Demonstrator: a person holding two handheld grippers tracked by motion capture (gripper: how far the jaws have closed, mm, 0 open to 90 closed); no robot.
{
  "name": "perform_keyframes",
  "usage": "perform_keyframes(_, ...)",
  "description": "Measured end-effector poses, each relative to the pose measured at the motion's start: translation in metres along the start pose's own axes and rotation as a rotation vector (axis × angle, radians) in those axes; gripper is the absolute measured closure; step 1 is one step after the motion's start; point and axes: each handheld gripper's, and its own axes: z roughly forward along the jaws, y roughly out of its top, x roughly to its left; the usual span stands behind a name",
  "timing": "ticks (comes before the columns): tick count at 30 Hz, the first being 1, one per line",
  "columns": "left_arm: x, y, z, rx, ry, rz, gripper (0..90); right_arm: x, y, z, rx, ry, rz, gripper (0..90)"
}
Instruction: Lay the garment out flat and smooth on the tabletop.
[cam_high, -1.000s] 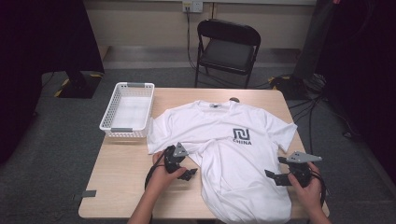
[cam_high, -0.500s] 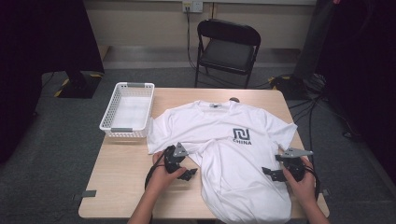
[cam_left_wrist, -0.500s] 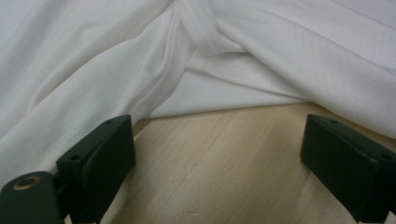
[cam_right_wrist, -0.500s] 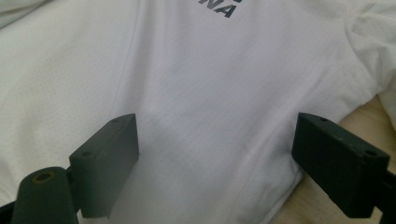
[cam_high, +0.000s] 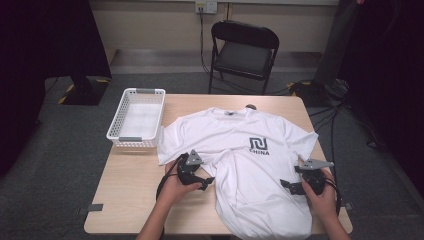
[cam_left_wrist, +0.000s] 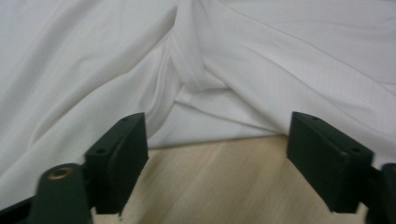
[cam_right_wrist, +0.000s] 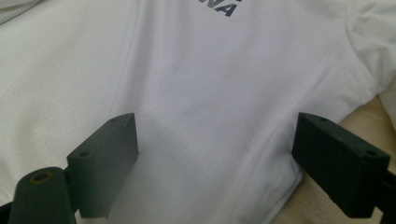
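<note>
Holding my left tool (cam_high: 206, 182) at the shirt (cam_high: 250, 170) edge on the counter (cam_high: 130, 185), its jaws just closing slightly but gripping nothing; my right tool (cam_high: 289, 186) is open over the cloth.

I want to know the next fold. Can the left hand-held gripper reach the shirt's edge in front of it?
Probably yes. The left hand-held gripper stands open, its jaws just closing a little, with bare table before the white T-shirt edge and nothing between.
</note>
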Motion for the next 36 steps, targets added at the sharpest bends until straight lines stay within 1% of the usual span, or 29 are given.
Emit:
perform_keyframes(2,0.001,0.004,0.003,-0.003,0.002,0.002,31.2,0.000,0.000,0.000,0.000,0.000,0.000,13.4)
perform_keyframes(4,0.001,0.008,0.008,0.004,-0.006,0.017,39.0,0.000,0.000,0.000,0.000,0.000,0.000,13.5)
perform_keyframes(5,0.002,0.010,0.010,0.015,0.007,0.027,43.9,0.000,0.000,0.000,0.000,0.000,0.000,13.4)
perform_keyframes(6,0.002,0.011,0.011,0.021,0.022,0.027,46.0,0.000,0.000,0.000,0.000,0.000,0.000,13.5)
perform_keyframes(7,0.003,0.012,0.012,0.026,0.018,0.028,50.5,0.000,0.000,0.000,0.000,0.000,0.000,13.5)
perform_keyframes(8,0.005,0.013,0.014,0.024,0.012,0.018,56.2,0.000,0.000,0.000,0.000,0.000,0.000,13.4)
perform_keyframes(9,0.007,0.014,0.015,0.022,0.019,0.014,57.0,0.000,0.000,0.000,0.000,0.000,0.000,13.4)
perform_keyframes(10,0.009,0.014,0.017,0.038,0.025,0.023,58.1,0.000,0.000,0.000,0.000,0.000,0.001,13.4)
perform_keyframes(12,0.010,0.015,0.020,0.039,0.011,0.021,60.0,0.000,0.000,0.000,0.000,0.000,0.001,13.4)
perform_keyframes(13,0.011,0.015,0.022,0.045,0.011,0.027,60.8,0.000,0.000,0.000,0.000,0.000,0.001,13.4)
perform_keyframes(14,0.011,0.015,0.023,0.065,0.010,0.036,63.8,0.000,0.000,0.000,0.000,0.000,0.002,13.4)
perform_keyframes(16,0.011,0.014,0.025,0.053,-0.002,0.038,65.9,0.000,0.000,0.000,0.000,0.000,0.001,13.4)
perform_keyframes(17,0.010,0.014,0.025,0.053,-0.009,0.041,68.9,0.000,0.000,0.000,0.000,0.000,0.000,13.4)
perform_keyframes(18,0.009,0.015,0.024,0.062,-0.007,0.063,72.7,0.000,0.000,0.000,0.000,0.000,0.001,13.5)
perform_keyframes(19,0.008,0.015,0.024,0.069,0.000,0.096,77.7,0.000,0.000,0.000,0.000,0.000,0.000,13.4)
perform_keyframes(20,0.008,0.016,0.024,0.073,0.000,0.106,82.4,0.000,0.000,0.000,0.000,0.000,0.001,13.4)
perform_keyframes(21,0.007,0.016,0.024,0.078,-0.007,0.112,84.7,0.000,0.000,0.000,0.000,0.000,0.001,13.4)
perform_keyframes(22,0.007,0.016,0.024,0.080,-0.004,0.126,86.6,0.000,0.000,0.000,0.000,0.000,0.002,13.4)
perform_keyframes(26,0.003,0.019,0.021,0.091,0.022,0.148,89.3,0.000,0.000,0.000,0.000,0.000,0.001,13.4)
perform_keyframes(28,0.001,0.020,0.015,0.073,0.030,0.140,90.0,0.000,0.000,0.000,0.000,0.000,0.002,13.5)
perform_keyframes(31,-0.003,0.023,0.005,0.053,0.023,0.131,90.0,0.000,0.000,0.000,0.000,0.000,0.002,13.5)
perform_keyframes(32,-0.005,0.025,0.000,0.049,0.022,0.139,90.0,0.000,0.000,0.000,0.000,0.000,0.002,13.4)
perform_keyframes(33,-0.007,0.025,-0.003,0.047,0.015,0.137,90.0,0.000,0.000,0.000,0.000,0.001,0.002,13.4)
perform_keyframes(36,-0.011,0.022,-0.014,0.045,-0.005,0.119,90.0,0.000,0.000,0.000,0.000,0.000,0.002,13.4)
